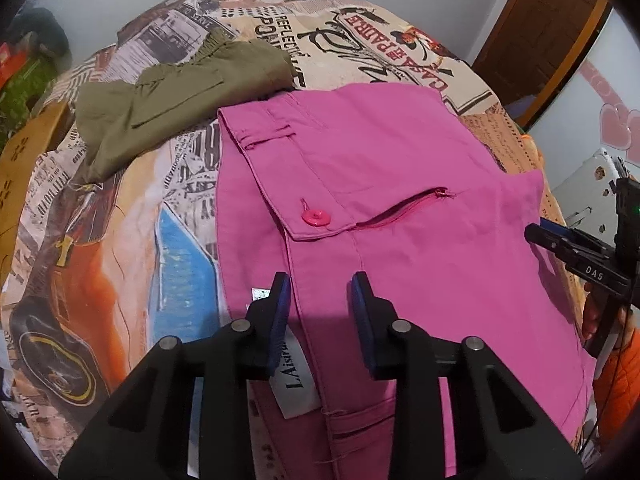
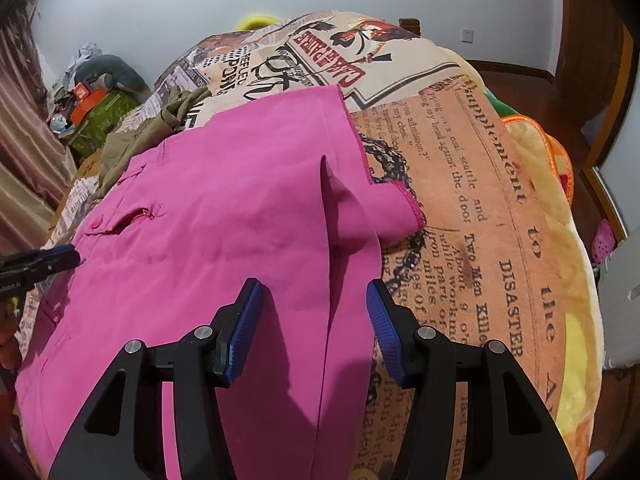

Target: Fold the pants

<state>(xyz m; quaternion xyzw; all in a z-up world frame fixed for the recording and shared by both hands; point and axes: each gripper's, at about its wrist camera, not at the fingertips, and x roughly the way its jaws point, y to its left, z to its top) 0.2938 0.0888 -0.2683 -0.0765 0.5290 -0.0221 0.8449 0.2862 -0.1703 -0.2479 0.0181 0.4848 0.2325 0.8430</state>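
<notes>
Pink pants (image 1: 400, 208) lie folded on a bed with a newspaper-print blanket (image 1: 120, 240). The waistband with a pink button (image 1: 316, 217) and a zip faces up, and a white label (image 1: 294, 380) shows near me. My left gripper (image 1: 320, 292) is open, just above the waistband edge. My right gripper (image 2: 314, 300) is open over the pants (image 2: 224, 220), near a raised fold and a leg end (image 2: 400, 208). Each gripper shows in the other's view: the right one (image 1: 560, 240) at the right edge, the left one (image 2: 44, 262) at the left edge.
Olive-green pants (image 1: 172, 96) lie crumpled on the blanket beyond the pink pair, and also show in the right wrist view (image 2: 160, 128). Cluttered boxes (image 2: 88, 104) stand left of the bed. A wooden door (image 1: 548, 32) is at the back right. The bed's right edge (image 2: 576, 280) drops off.
</notes>
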